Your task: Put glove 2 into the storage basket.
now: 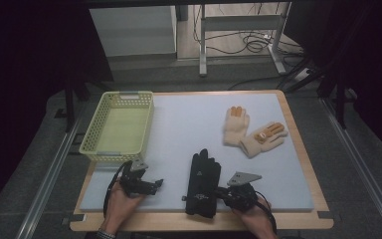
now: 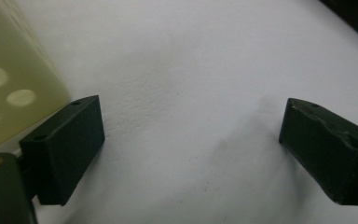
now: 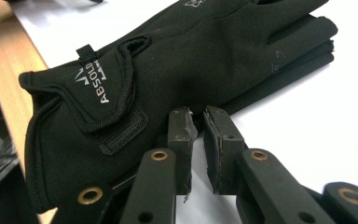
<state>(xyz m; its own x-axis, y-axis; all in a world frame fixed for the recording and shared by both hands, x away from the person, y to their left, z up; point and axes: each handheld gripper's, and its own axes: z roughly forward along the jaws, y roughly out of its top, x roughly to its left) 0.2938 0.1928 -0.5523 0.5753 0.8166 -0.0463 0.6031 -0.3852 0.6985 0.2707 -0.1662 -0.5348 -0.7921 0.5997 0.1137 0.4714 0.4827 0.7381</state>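
Two black gloves (image 1: 203, 181) (image 3: 191, 56) lie stacked near the front of the white mat (image 1: 189, 119), cuffs toward me. My right gripper (image 1: 219, 192) (image 3: 200, 116) stands at their right side, low on the mat. Its jaws are drawn together to a thin slit, and the tips touch the edge of the glove near the cuff; I cannot tell whether fabric is nipped. My left gripper (image 1: 155, 183) (image 2: 191, 140) rests left of the gloves with jaws wide open over bare mat, holding nothing.
A yellow-green perforated basket (image 1: 148, 124) (image 2: 9, 84) stands at the mat's left, just beyond the left gripper. Two beige gloves (image 1: 236, 124) with orange fingertips lie at the back right. The wooden table edge (image 3: 9, 51) runs close to the black gloves' cuffs.
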